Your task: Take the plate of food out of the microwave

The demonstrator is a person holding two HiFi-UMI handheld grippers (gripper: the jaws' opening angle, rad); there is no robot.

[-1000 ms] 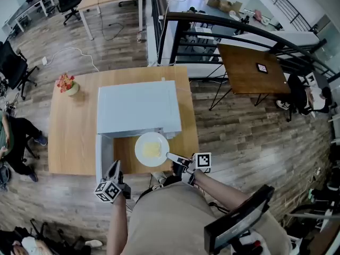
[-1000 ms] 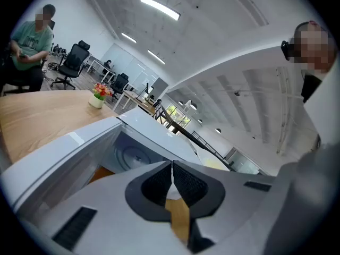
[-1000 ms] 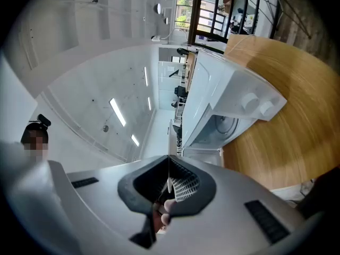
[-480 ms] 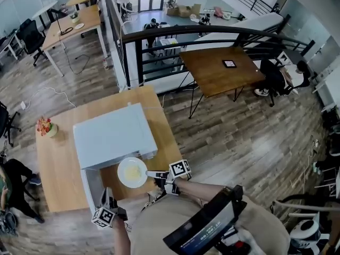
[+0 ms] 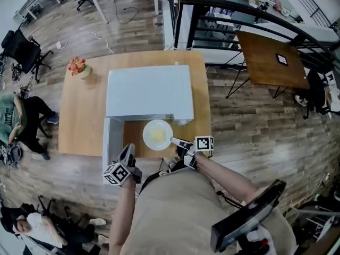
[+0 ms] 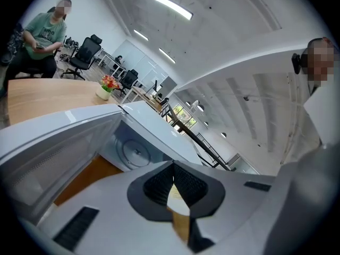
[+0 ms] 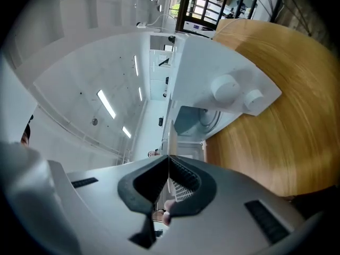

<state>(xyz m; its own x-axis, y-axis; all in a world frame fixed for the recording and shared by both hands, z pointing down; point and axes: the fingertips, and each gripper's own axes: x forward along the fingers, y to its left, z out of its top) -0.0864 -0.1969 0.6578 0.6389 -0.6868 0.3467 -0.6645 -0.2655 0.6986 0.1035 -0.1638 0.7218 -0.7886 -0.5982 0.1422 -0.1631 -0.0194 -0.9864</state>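
Observation:
A white plate (image 5: 158,134) with yellow food sits just outside the opening of the white microwave (image 5: 149,92), over the wooden table (image 5: 79,121). My right gripper (image 5: 173,141) is shut on the plate's near right rim. In the right gripper view the plate (image 7: 170,137) shows edge-on as a thin line rising from the closed right gripper (image 7: 168,166). The microwave door (image 5: 112,142) stands open to the left. My left gripper (image 5: 129,150) hovers beside the door's near end, shut and empty. In the left gripper view the left gripper (image 6: 172,174) faces the empty cavity and turntable (image 6: 135,152).
A pot of flowers (image 5: 78,66) stands at the table's far left corner. A person (image 5: 21,116) sits left of the table. A dark railing (image 5: 239,15) and a second wooden table (image 5: 271,57) lie beyond, at the right. The microwave's knobs (image 7: 234,92) face the right gripper.
The head view has swung about. The plate, still held by my right gripper in front of the microwave, has sunk a little toward the table. The left gripper stays near the door.

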